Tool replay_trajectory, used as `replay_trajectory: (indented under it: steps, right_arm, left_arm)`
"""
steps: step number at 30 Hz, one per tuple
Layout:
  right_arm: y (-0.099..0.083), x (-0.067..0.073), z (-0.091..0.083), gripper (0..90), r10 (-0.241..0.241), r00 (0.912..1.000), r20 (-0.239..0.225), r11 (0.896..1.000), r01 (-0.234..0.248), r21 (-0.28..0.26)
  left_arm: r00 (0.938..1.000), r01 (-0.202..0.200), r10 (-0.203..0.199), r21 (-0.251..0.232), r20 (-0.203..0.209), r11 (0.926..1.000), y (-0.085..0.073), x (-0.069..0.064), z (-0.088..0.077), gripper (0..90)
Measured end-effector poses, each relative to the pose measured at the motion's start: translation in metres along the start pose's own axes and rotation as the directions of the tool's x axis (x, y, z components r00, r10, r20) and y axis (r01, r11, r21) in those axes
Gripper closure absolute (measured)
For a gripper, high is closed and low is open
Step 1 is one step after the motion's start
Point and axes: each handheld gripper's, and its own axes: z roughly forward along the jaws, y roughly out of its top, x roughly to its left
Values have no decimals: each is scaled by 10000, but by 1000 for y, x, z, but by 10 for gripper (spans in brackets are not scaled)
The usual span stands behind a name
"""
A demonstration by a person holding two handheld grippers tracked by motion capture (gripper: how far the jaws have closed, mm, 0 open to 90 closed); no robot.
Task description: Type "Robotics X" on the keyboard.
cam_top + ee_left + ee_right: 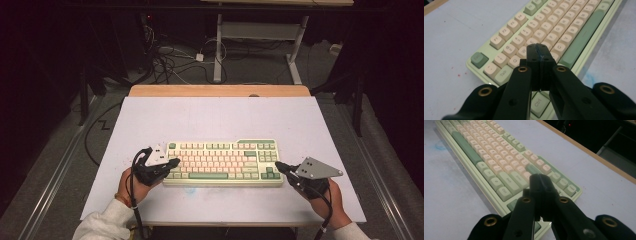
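The keyboard (223, 162) is lying low in the middle of the high view, flat on the white table (215, 117), its long side running across the frame. The left gripper (172, 162) is sitting over the keyboard's left end and the right gripper (278, 165) is coming in at its right end. Both pairs of jaws are pressed together with nothing between them, which suits poking keys rather than lifting.

In the left gripper view the closed tip (539, 51) is hanging at the centre of the frame over the letter keys near the Q and W row, with the Tab key (503, 74) lower left. In the right gripper view the closed tip (539, 181) is standing at the centre, over the cluster beside the Enter key (518, 179).

The step looks like pressing keys with the closed tips. To do it well, the person should be keeping the jaws together so the tip stays narrow, bringing it straight down on the middle of one cap, and pressing lightly so neighbouring caps are not caught. Whether either tip is touching a key now I cannot tell. One hand at a time makes aiming easier; the keyboard may slide if pushed sideways.
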Motion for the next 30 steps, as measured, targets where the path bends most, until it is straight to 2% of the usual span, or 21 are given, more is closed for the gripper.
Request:
replay_trajectory:
  steps: [9, 17, 24, 30]
  right_arm:
    - [7, 5, 15, 900, -154, 9992, -358, 9995, 164, 267]
    - [11, 9, 27, 900, -276, 9973, -674, 9985, 306, 445]
    - [17, 16, 47, 900, -466, 9927, -1113, 9944, 567, 895]
    - [17, 17, 64, 900, -416, 9919, -1203, 9890, 580, 1359]
  left_arm:
    - [9998, -146, 145, 62, 107, 9999, 8, -2, 10, 877]
    - [9999, -169, 169, 10, -12, 9999, 10, -1, 13, 875]
    - [9997, -228, 228, -26, 26, 9997, 14, 0, 16, 876]
    - [9994, -343, 343, 0, 86, 9994, 18, -1, 20, 875]
